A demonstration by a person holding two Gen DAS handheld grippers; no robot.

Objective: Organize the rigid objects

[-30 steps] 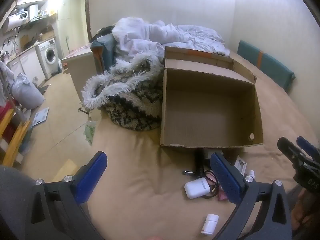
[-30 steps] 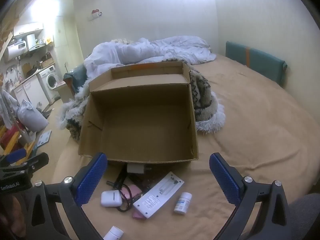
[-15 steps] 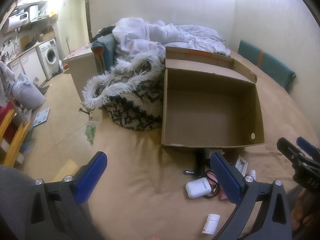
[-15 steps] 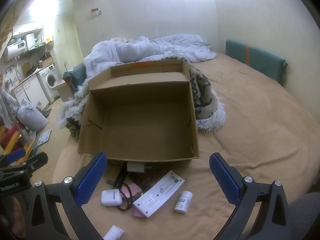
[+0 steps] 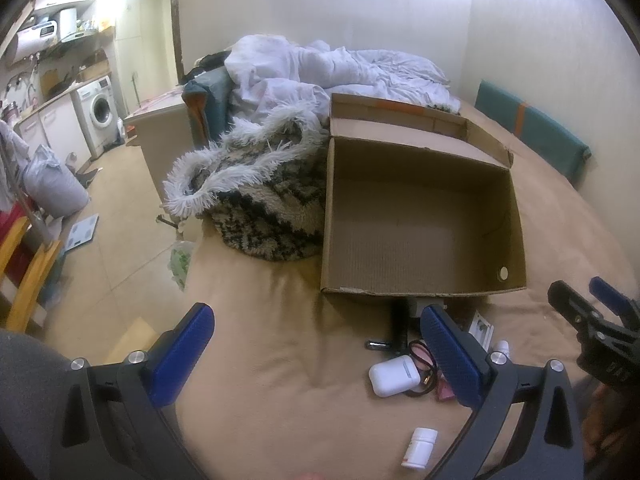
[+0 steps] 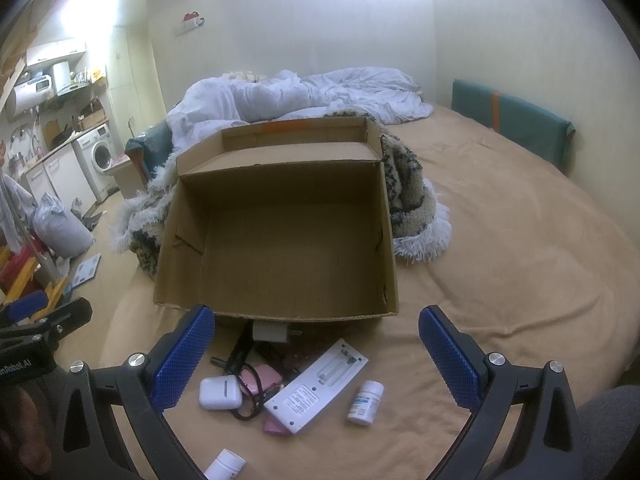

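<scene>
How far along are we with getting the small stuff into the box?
Nothing looks done: the cardboard box is empty. Nothing is in hand; the left tongs and right tongs are open and hold nothing. Left to do: the earbud case, white remote, two pill bottles and the tangled bits beside them all lie on the bed before the box.

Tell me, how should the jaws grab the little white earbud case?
Probably grip the white earbud case across its short, flat sides, coming straight down from above. It lies flat on the bed cover, with a dark cord touching its right edge, so avoid scooping in from there.
</scene>
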